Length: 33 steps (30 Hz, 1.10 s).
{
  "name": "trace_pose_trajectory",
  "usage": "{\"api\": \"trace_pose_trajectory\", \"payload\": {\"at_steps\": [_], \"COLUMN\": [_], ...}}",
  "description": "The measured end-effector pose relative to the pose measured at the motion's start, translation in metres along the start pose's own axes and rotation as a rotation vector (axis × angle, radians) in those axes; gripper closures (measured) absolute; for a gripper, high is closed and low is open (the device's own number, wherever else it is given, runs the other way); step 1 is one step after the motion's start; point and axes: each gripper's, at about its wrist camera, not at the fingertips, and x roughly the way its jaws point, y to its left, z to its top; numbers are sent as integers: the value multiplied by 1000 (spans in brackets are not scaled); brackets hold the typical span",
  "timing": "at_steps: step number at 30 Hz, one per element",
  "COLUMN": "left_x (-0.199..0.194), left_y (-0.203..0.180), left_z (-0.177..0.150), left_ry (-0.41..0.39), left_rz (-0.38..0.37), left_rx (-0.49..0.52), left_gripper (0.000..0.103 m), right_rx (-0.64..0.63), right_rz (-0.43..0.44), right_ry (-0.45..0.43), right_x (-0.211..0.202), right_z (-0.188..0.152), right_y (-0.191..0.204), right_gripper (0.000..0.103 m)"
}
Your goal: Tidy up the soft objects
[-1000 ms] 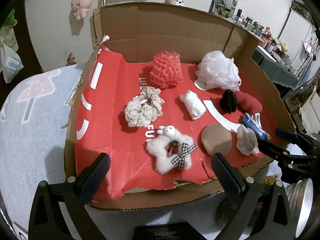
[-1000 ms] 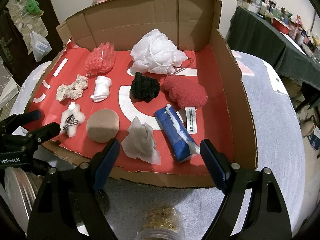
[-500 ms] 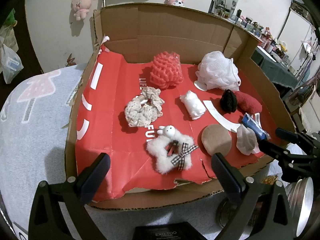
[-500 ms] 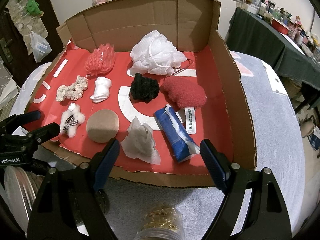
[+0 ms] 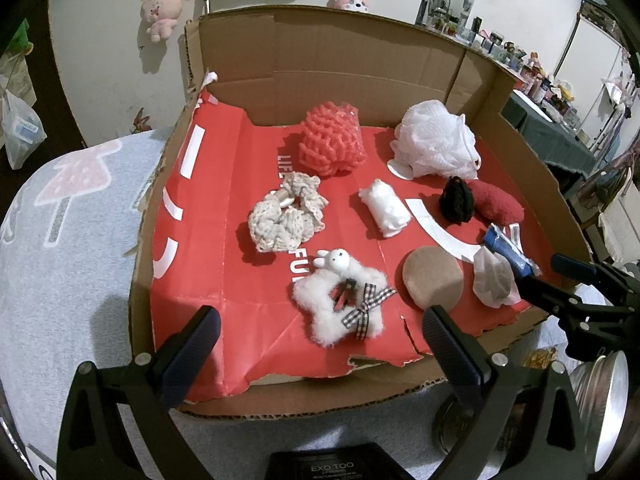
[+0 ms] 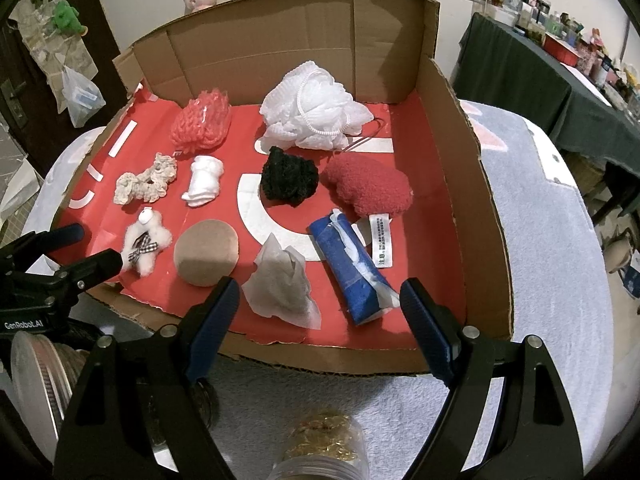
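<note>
Both grippers, left gripper (image 5: 316,340) and right gripper (image 6: 318,306), hover fingers spread, empty, at box (image 6: 452,128) front edge; soft items spread across red floor (nearest: tissue (image 6: 280,284)); approach low, pinch mid-bulk.

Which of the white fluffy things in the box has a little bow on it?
The white star-shaped plush at the front of the cardboard box, with a checked bow and a tiny rabbit head. The white mesh pouf and small white roll have neither.
</note>
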Motion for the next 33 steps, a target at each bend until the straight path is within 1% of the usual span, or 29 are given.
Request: {"api": "trace_pose_trajectory", "payload": {"at_steps": [22, 27, 30, 33], "left_x": [-1, -3, -9, -18], "left_y": [0, 1, 4, 4], "left_z": [-1, -2, -1, 1], "left_ry": [1, -11, -44, -64], "left_rz": [-4, -20, -8, 10], "left_rx": [2, -13, -24, -19], "left_gripper": [1, 1, 1, 1], "right_rx": [-8, -9, 3, 14], "right_rz": [-4, 0, 15, 4], "right_ry": [-6, -5, -9, -41], "right_x": [0, 0, -4, -15], "right_z": [2, 1, 2, 5], "right_y": [2, 2, -1, -4], "right_gripper": [21, 21, 21, 21]}}
